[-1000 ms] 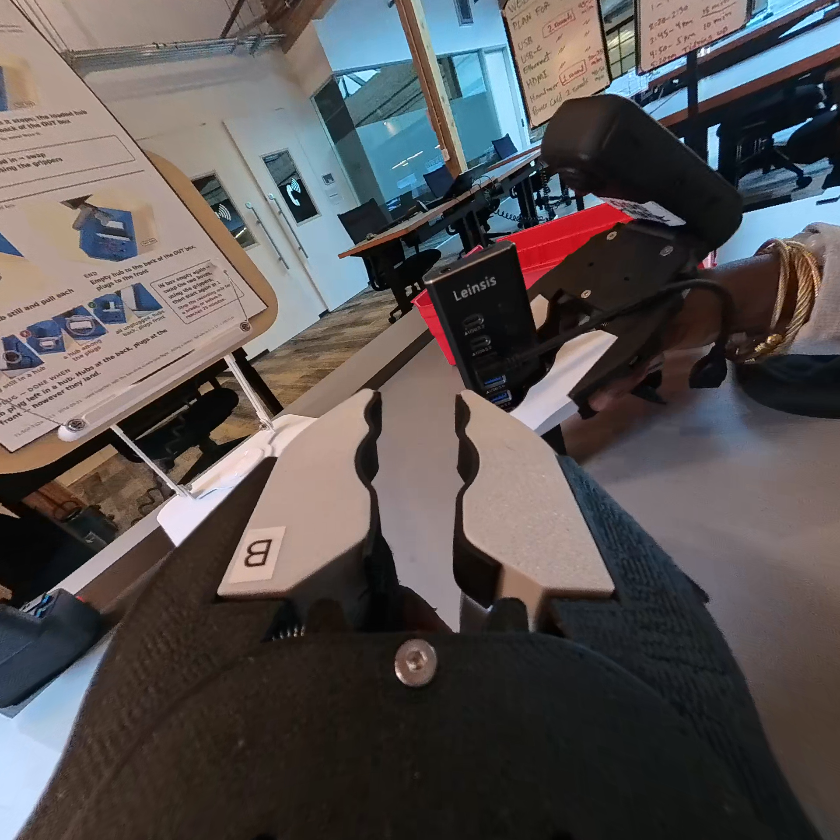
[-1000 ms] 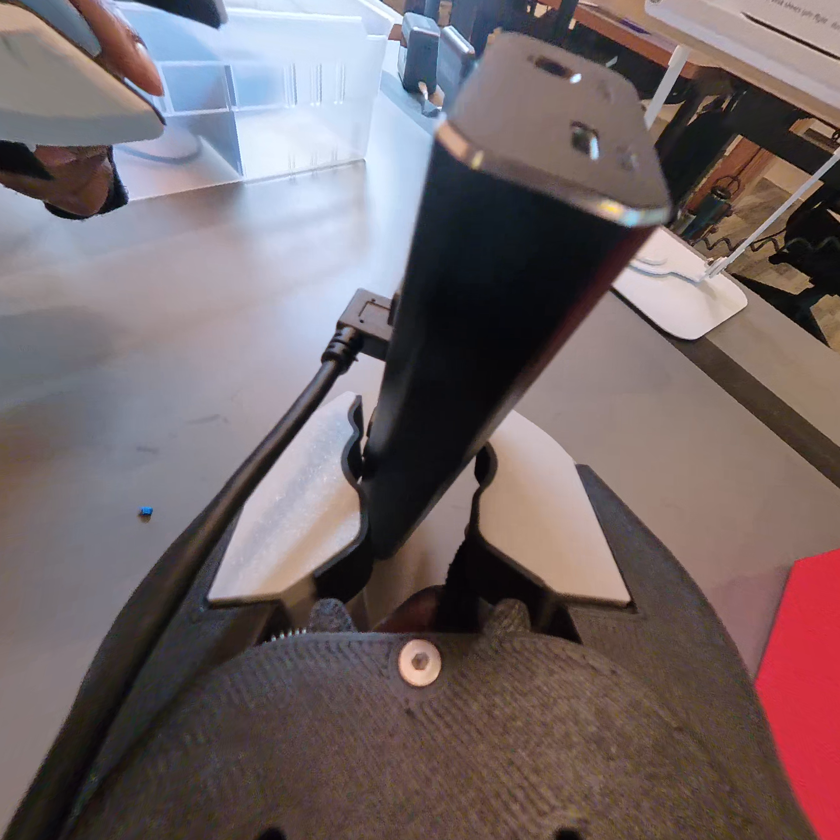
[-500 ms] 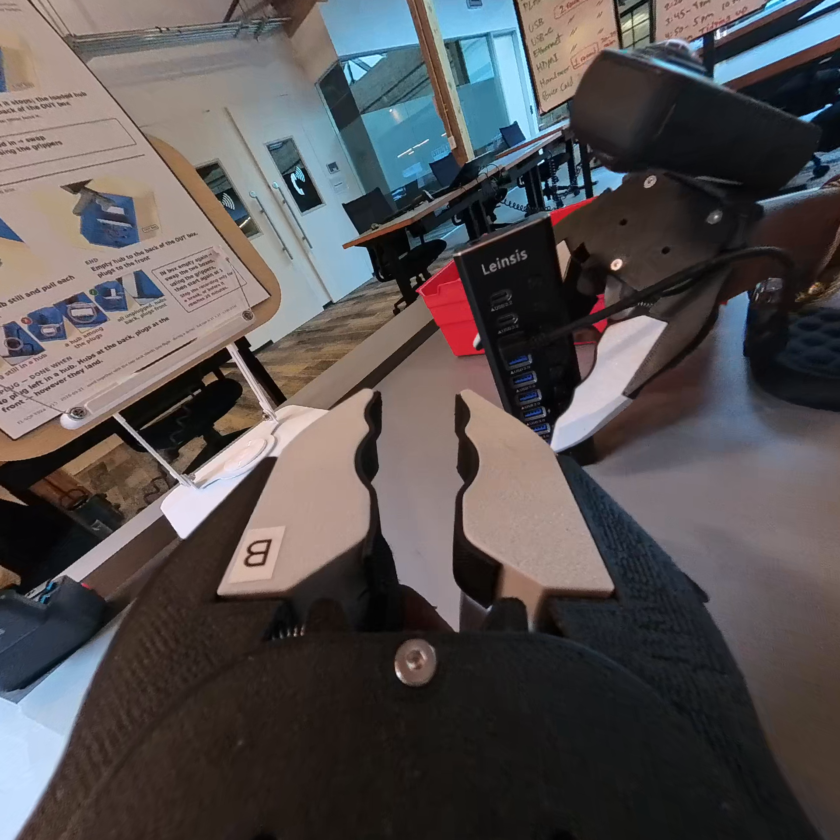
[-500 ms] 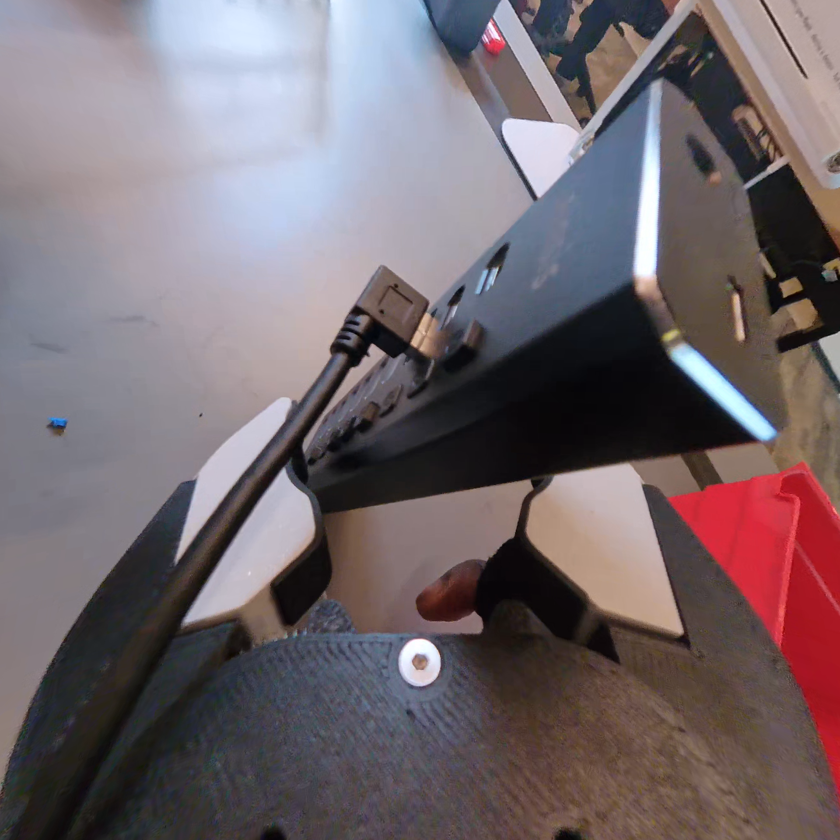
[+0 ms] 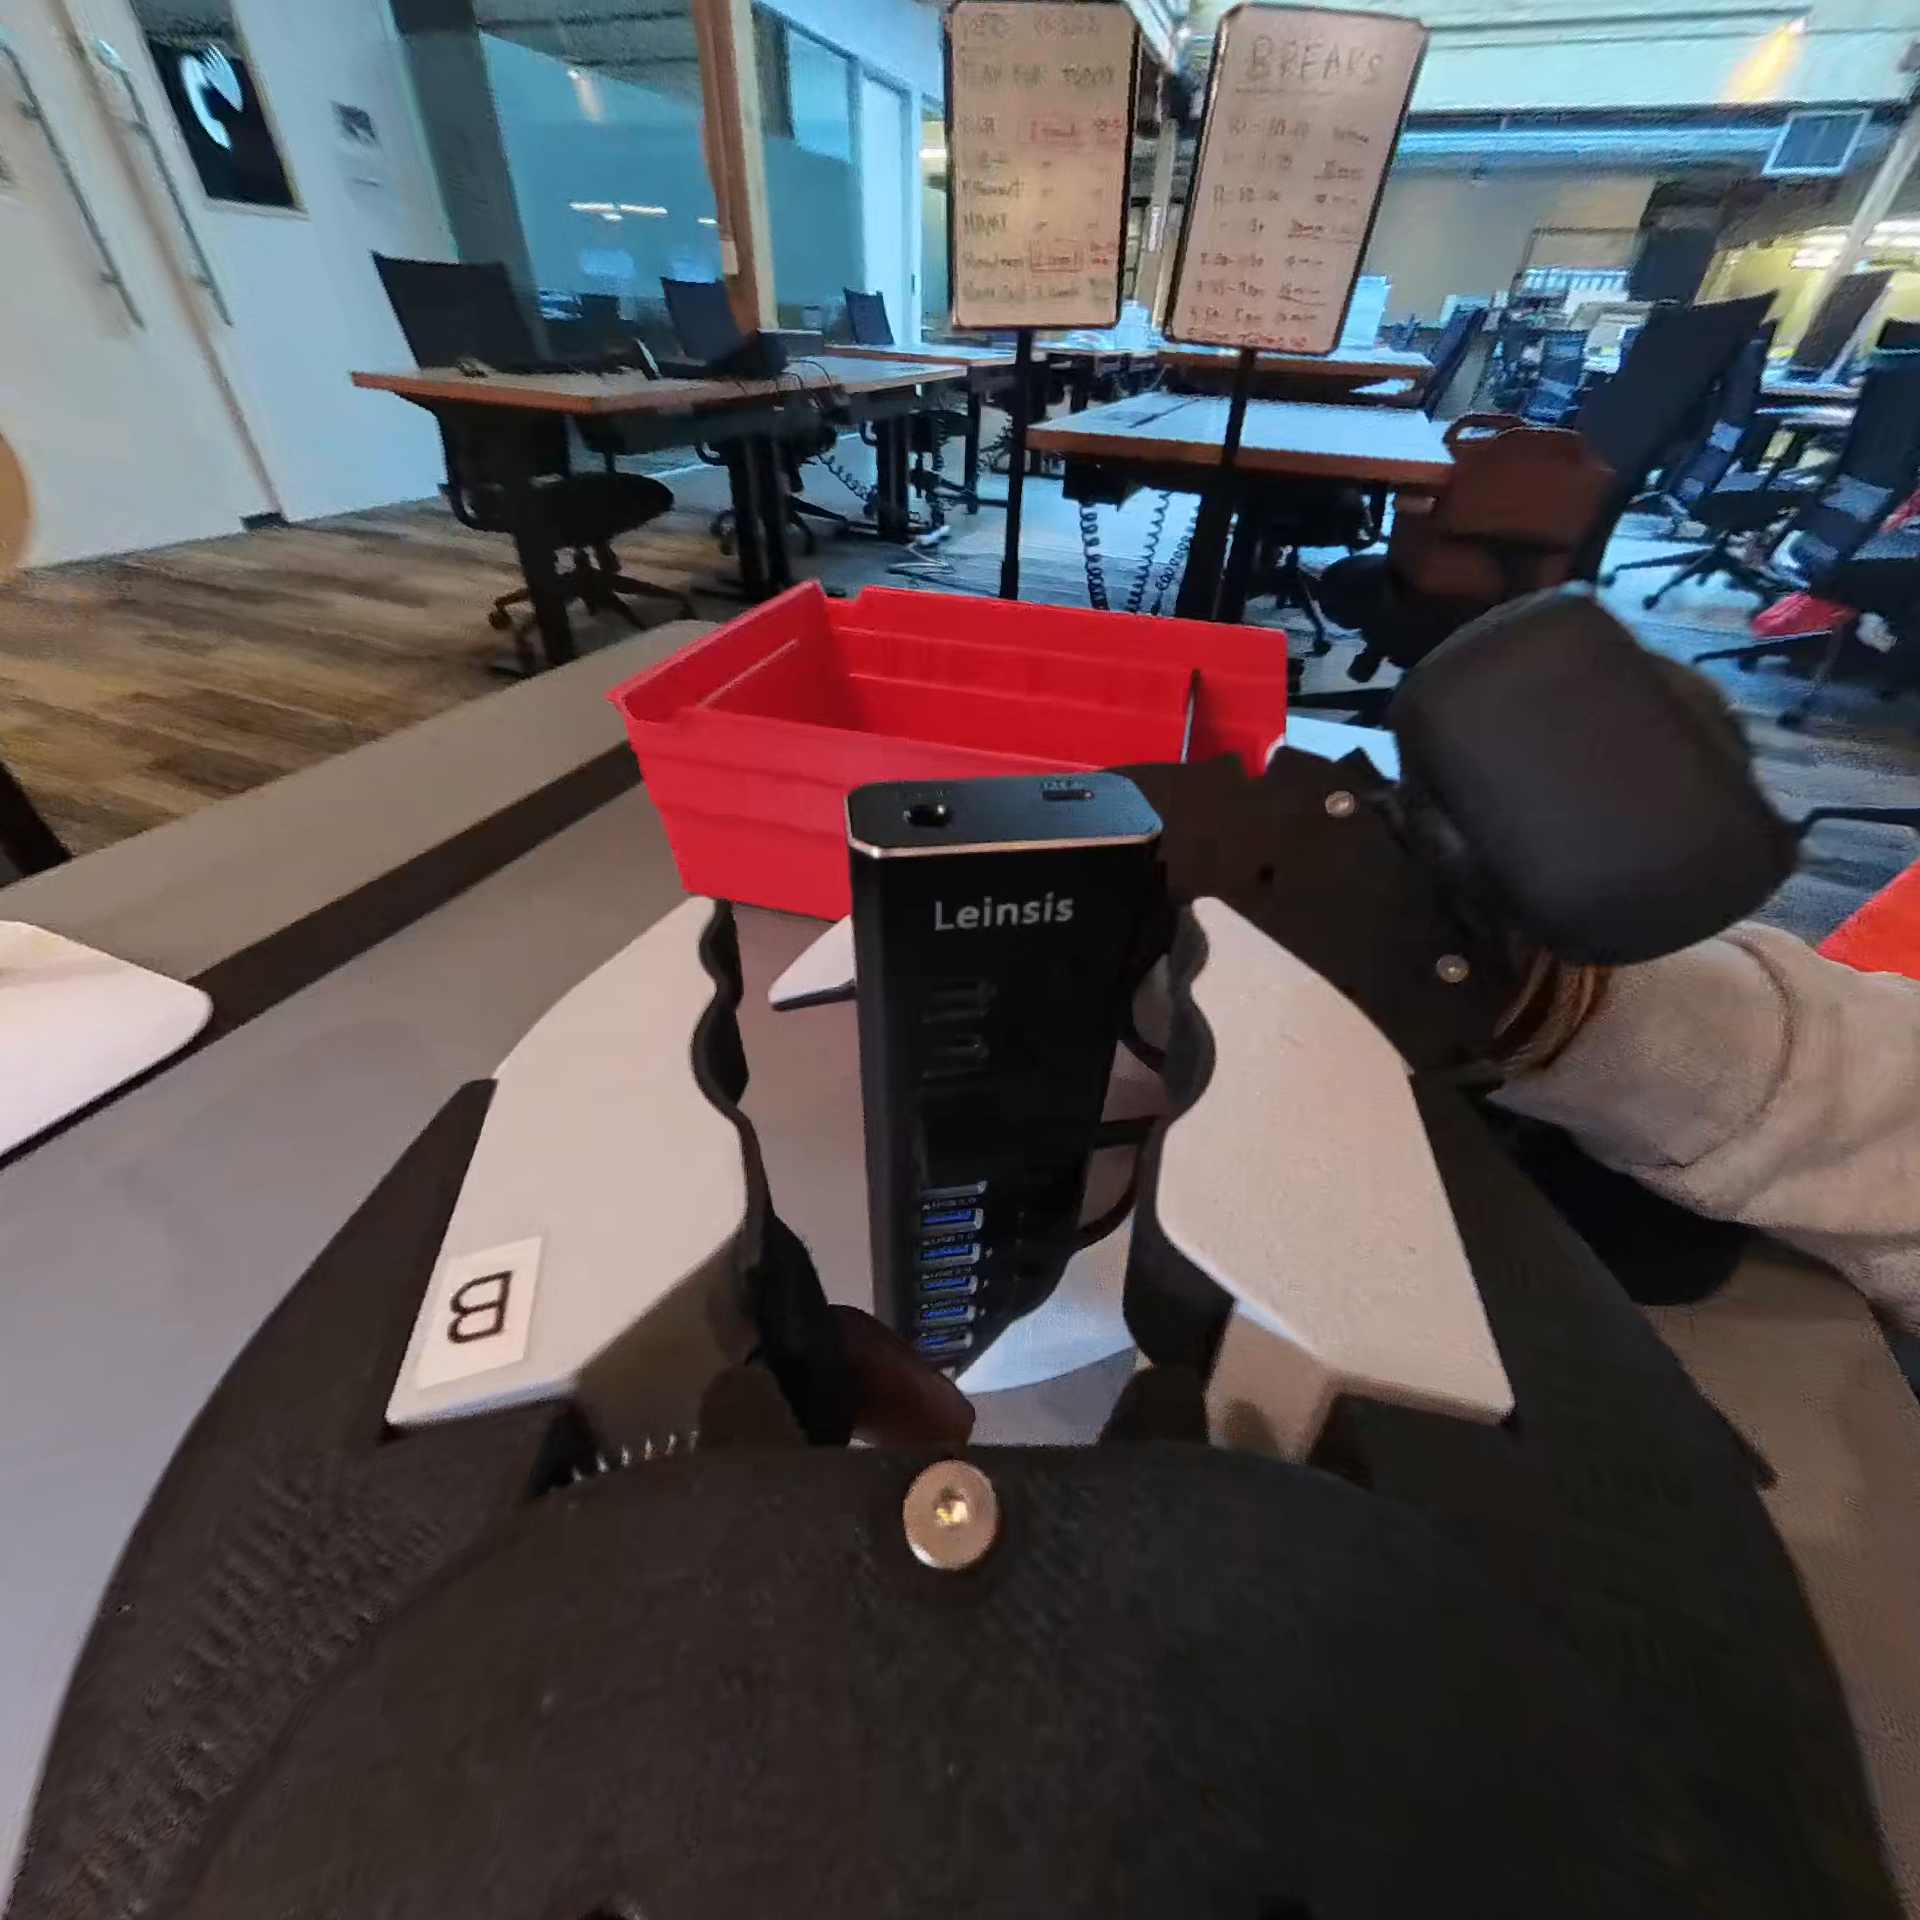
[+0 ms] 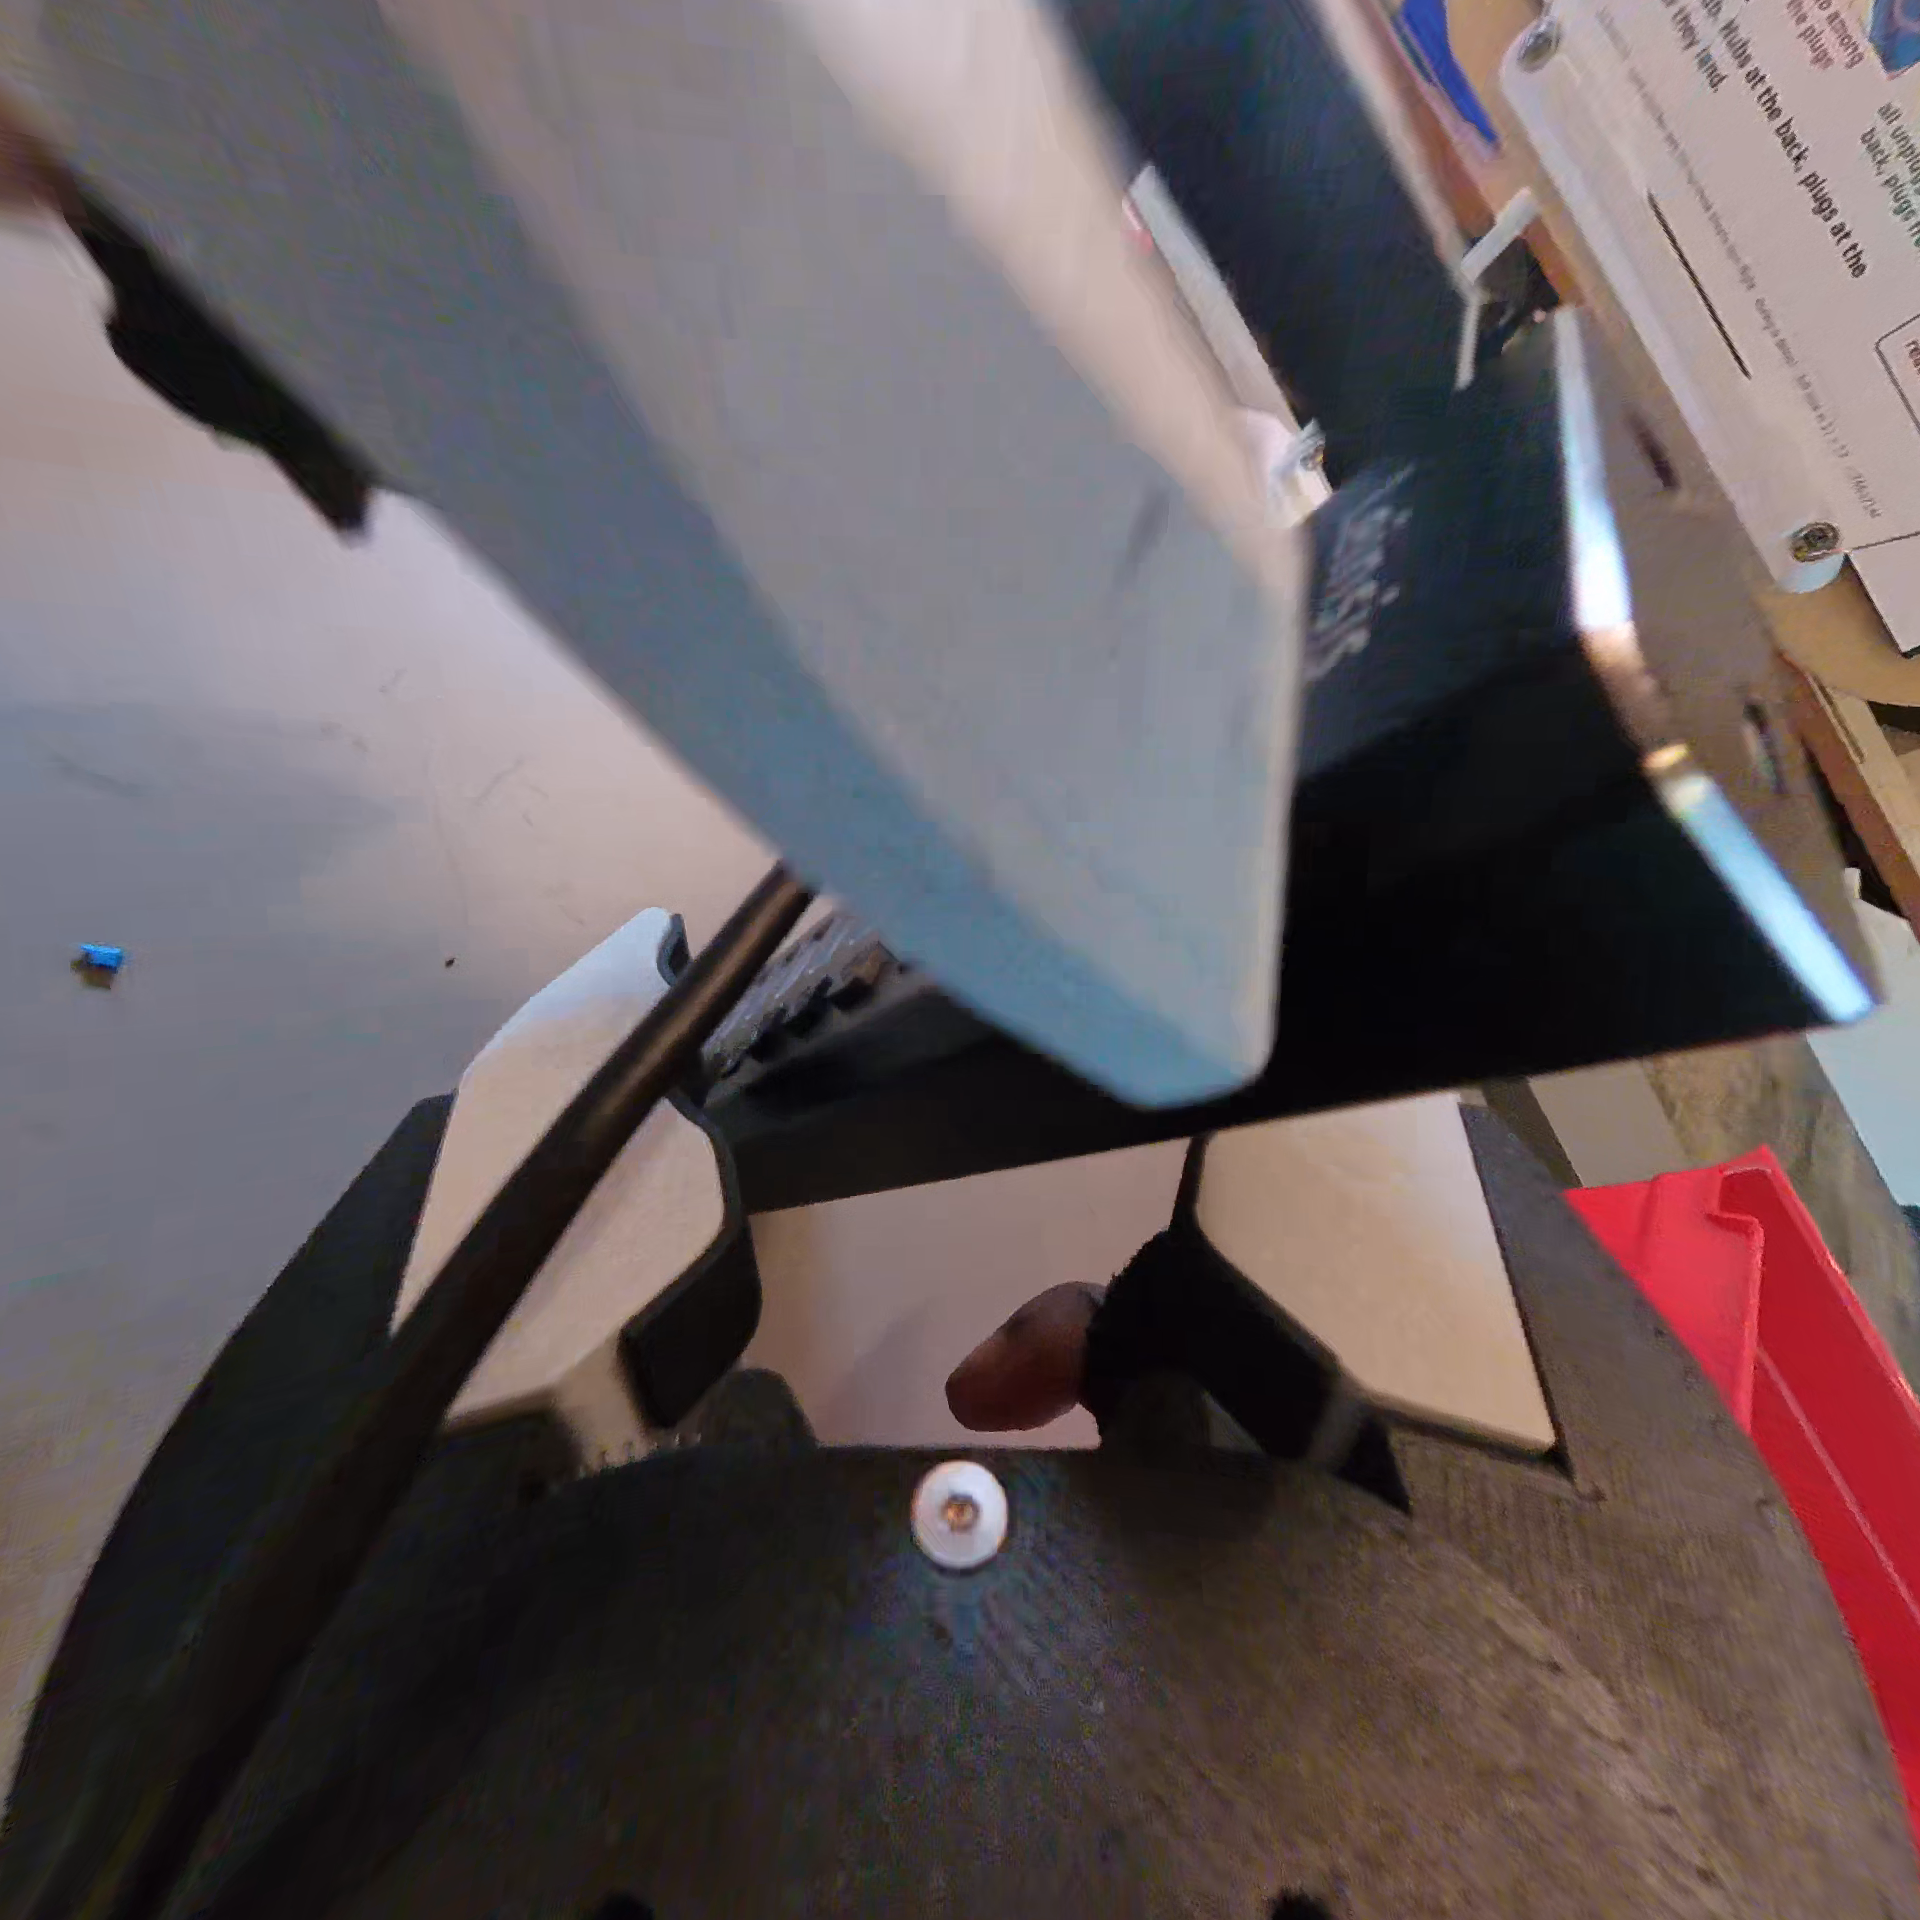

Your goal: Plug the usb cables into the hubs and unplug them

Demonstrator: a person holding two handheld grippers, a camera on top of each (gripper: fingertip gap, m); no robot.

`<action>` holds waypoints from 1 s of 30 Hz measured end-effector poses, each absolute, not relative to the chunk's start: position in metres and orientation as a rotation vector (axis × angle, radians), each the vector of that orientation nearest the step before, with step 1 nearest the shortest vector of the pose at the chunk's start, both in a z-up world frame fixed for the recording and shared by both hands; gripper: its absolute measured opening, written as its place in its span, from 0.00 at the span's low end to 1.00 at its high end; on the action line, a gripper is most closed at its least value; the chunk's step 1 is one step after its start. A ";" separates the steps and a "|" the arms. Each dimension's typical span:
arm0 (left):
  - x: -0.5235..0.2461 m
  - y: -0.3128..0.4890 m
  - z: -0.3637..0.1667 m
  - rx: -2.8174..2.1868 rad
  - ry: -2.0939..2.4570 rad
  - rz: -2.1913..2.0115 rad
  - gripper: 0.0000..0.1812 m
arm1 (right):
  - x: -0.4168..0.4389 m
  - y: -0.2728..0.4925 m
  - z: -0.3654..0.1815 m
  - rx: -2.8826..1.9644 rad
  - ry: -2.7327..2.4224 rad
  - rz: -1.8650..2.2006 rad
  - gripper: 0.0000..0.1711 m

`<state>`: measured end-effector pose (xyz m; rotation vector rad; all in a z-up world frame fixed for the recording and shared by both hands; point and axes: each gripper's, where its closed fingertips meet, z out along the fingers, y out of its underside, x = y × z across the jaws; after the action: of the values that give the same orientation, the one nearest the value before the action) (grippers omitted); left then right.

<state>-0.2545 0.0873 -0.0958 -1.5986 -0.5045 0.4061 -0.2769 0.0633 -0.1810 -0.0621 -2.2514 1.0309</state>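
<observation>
A black USB hub [image 5: 997,1039] stands upright between the fingers of my left gripper [image 5: 951,935], which is open wide around it. There is a gap on the hub's left side; its right side is close to the right finger. My right gripper [image 6: 987,1091] is shut on the hub [image 6: 1403,883] lower down, coming from the right. A black cable [image 6: 582,1143] runs from the hub's port side over my right gripper's left finger. One grey finger [image 6: 831,520] of the left gripper fills the top of the right wrist view.
A red bin [image 5: 935,748] sits on the grey table [image 5: 260,1195] just behind the hub and shows at the right [image 6: 1766,1351]. An instruction board [image 6: 1714,260] stands nearby. A white stand base [image 5: 73,1039] is at the left. A sleeve [image 5: 1714,1091] reaches in from the right. The grippers' ends are close to 9 cm from one another.
My left gripper has opened wider and closed in, so the hub now stands between its fingers. The right gripper kept hold of the hub and turned it upright toward the left gripper.
</observation>
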 end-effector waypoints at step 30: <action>-0.259 0.097 -0.105 -1.604 -0.490 0.478 0.32 | -0.258 0.134 -0.010 -0.608 -1.652 2.152 0.44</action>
<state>-0.2591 0.0972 -0.1050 -1.6045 -0.4899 0.4780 -0.2577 0.1344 -0.0102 -0.6081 -1.6519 2.1517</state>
